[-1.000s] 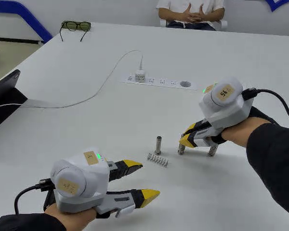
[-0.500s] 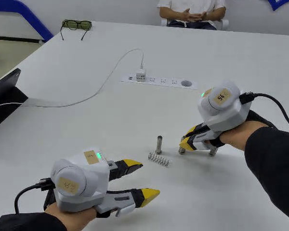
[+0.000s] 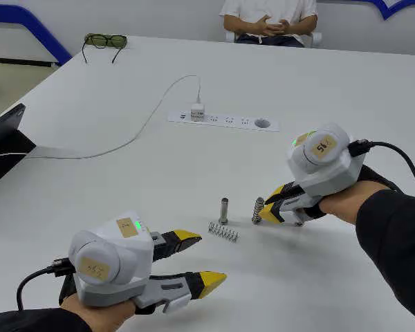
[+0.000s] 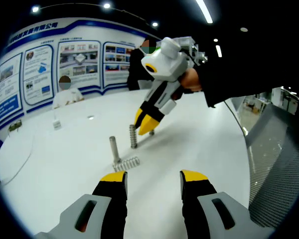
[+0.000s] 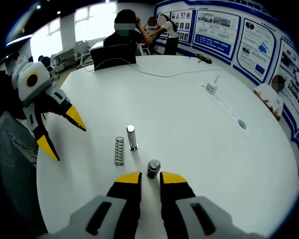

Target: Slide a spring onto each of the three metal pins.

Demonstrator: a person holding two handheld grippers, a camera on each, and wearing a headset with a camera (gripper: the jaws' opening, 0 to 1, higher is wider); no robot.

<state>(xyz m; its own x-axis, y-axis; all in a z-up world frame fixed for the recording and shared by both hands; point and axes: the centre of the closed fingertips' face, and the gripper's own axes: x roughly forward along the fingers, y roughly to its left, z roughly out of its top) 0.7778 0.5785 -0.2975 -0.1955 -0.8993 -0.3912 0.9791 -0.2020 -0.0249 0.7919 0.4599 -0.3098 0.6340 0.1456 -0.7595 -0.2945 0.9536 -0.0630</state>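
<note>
At the left, the left hand-held gripper (image 3: 202, 259) hovered low over the desk (image 3: 124, 173) with its jaws wide apart and nothing between them. In the left gripper view they pointed toward the work.

Ahead of it a spring (image 3: 223, 232) lay on its side on the desk, free of both grippers. It lay just beside the foot of the bare pin (image 3: 224, 209), which stood upright. In the right gripper view the spring (image 5: 119, 150) lay alongside that pin (image 5: 132, 137), near it but not on it.

To the right of the bare pin stood the sprung pin (image 3: 258, 209), with coils wrapped round its shaft.

Farthest right, the right hand-held gripper (image 3: 271, 209) sat low at that pin. Its jaws were drawn near each other with a slim gap, and its own view showed the sprung pin (image 5: 153, 168) just in front of the tips, not pinched between them as far as I could judge.

I took the step in hand to be the end of seating one spring, with the bare pin next. That move would call for one gripper to close on the spring near one end and lift it. It would then need to turn the spring upright, line its bore over the pin's top and lower it straight down. The spring looked light and likely to roll, so the pinch would need to be gentle and square.
</note>
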